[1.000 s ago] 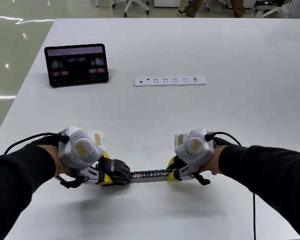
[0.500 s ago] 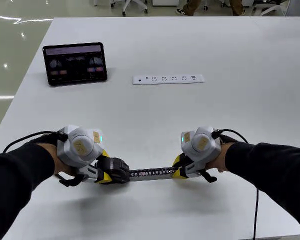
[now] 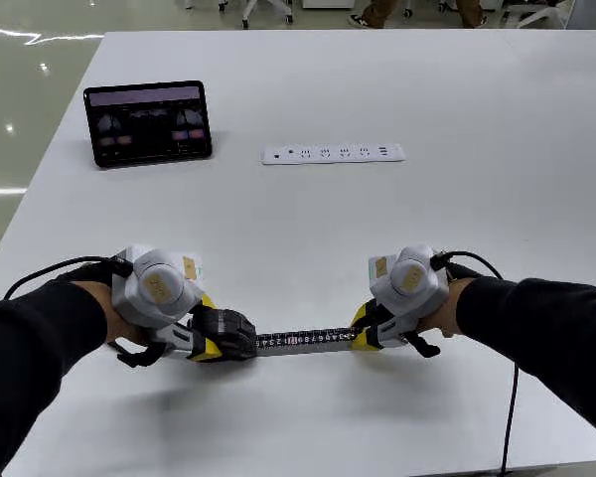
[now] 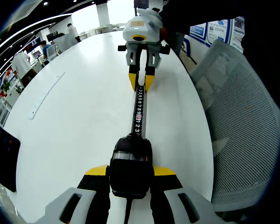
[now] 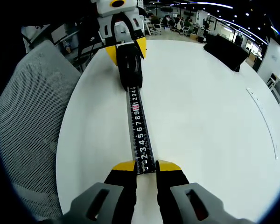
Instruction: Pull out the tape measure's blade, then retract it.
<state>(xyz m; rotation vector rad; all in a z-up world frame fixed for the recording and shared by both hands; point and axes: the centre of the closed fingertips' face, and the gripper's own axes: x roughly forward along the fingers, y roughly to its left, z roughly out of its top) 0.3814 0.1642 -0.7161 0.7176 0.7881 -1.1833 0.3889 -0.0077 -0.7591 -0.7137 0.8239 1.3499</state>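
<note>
The black tape measure case (image 3: 226, 334) rests on the white table (image 3: 308, 229) near its front edge, and my left gripper (image 3: 211, 340) is shut on it. In the left gripper view the case (image 4: 131, 164) sits between yellow-tipped fingers (image 4: 97, 171). A numbered blade (image 3: 304, 341) runs right from the case to my right gripper (image 3: 362, 335), which is shut on the blade's end. The blade (image 5: 139, 128) stretches flat along the table in the right gripper view, pinched at my right gripper (image 5: 146, 166), with the case (image 5: 129, 68) at its far end.
A dark tablet (image 3: 148, 123) stands propped at the back left. A white power strip (image 3: 333, 154) lies mid-table behind the grippers. A cable (image 3: 509, 417) trails off the front edge at right. A mesh chair (image 4: 233, 121) stands beside the table.
My right gripper has moved right with the blade's end, so more blade shows between the grippers. The left gripper and case have stayed almost in place.
</note>
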